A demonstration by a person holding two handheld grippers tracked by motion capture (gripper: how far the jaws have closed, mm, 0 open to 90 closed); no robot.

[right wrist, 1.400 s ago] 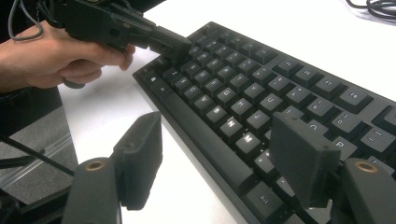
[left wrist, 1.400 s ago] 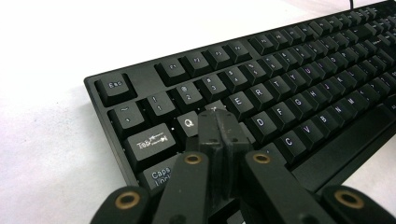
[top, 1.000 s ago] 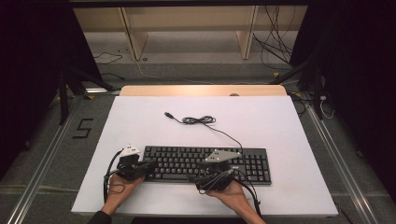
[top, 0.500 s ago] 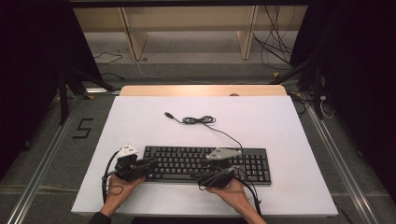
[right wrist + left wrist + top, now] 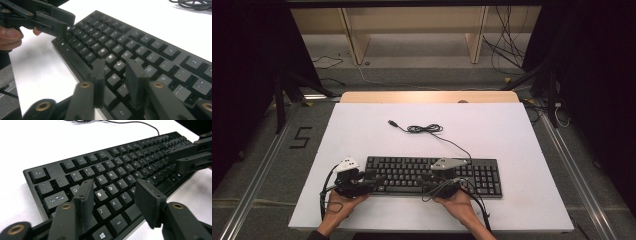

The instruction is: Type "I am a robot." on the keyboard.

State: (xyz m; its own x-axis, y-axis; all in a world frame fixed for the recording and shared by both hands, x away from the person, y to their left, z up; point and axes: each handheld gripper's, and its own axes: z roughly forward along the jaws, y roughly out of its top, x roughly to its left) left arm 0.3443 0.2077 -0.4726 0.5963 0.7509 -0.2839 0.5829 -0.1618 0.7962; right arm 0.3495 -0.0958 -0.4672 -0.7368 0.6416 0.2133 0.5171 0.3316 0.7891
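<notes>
Left gripper point(image 5: 113, 195) over keyboard point(image 5: 117, 167) keys Esc, Tab, Alt.

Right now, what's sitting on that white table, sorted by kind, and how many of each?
Keyboard, black, its cable trailing behind: 1
Hand-held grippers, left gripper and right gripper, over the keys: 2
Total: 3

In the left gripper view, the keyboard point(image 5: 112, 185) runs under the jaws at 6 o'clock, its near keys hidden. In the right gripper view it is cut off at 3 o'clock, and the cable point(image 5: 192, 5) at 1 o'clock.
</notes>
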